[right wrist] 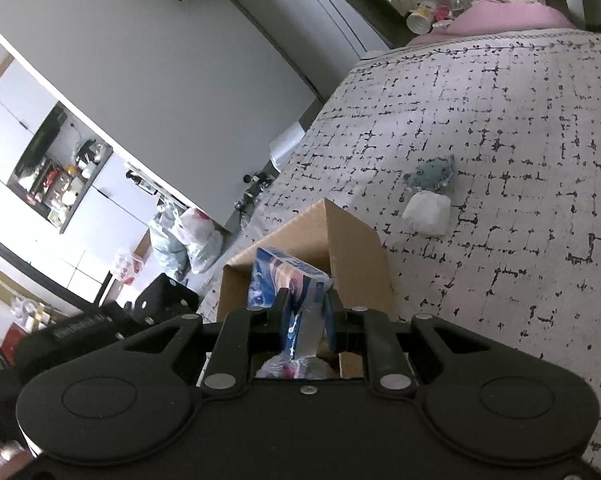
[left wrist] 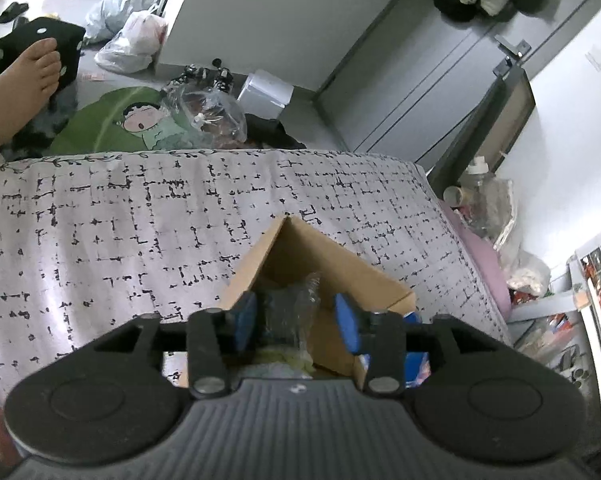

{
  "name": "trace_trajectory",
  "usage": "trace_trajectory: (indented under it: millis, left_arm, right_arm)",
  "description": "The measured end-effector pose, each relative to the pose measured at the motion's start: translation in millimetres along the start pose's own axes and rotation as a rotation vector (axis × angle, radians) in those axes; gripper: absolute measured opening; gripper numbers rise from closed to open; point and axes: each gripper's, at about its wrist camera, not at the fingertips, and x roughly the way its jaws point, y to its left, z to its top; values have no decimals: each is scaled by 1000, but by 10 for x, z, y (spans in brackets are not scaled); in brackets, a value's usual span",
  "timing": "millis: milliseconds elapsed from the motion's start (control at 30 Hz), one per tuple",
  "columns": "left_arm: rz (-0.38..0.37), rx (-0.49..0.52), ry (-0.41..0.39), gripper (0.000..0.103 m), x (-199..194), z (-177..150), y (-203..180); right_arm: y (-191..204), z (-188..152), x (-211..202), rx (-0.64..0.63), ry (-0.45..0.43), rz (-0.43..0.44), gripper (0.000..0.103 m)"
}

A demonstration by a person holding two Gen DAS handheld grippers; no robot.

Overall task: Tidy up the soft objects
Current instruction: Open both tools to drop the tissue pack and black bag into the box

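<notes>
Over the box [left wrist: 332, 276] on the bed [left wrist: 100, 220], our left gripper [left wrist: 296, 316] stood apart around a wrapped dark bundle lying inside. Our right gripper [right wrist: 306, 312] clamped a blue pack [right wrist: 288, 280] above the box. Toward the bed's far edge, a grey toy [right wrist: 432, 172] and white bundle [right wrist: 426, 214] remained unpacked.

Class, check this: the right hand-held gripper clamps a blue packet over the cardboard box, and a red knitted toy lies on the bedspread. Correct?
Not quite: the right wrist view shows the knitted toy is grey-blue, not red. The right hand-held gripper, blue packet, cardboard box and bedspread are as stated.
</notes>
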Motion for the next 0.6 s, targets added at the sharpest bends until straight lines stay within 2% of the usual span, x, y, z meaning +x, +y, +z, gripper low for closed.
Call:
trace_trajectory:
  millis: [167, 267, 367, 500, 600]
  left_arm:
    - [22, 33, -27, 55, -98, 14, -34]
    - [16, 39, -11, 59, -125, -8, -63]
    - [18, 68, 13, 61, -138, -39, -136]
    - [26, 110, 23, 69, -167, -99, -234]
    - [38, 132, 26, 71, -189, -138, -289]
  right_arm:
    - [46, -21, 20, -25, 20, 4, 22]
    - [71, -27, -34, -39, 7, 2, 32]
    - [53, 3, -105, -44, -12, -9, 37]
    - [-9, 53, -198, -43, -33, -36, 52]
    - [-45, 102, -257, -38, -36, -48, 58]
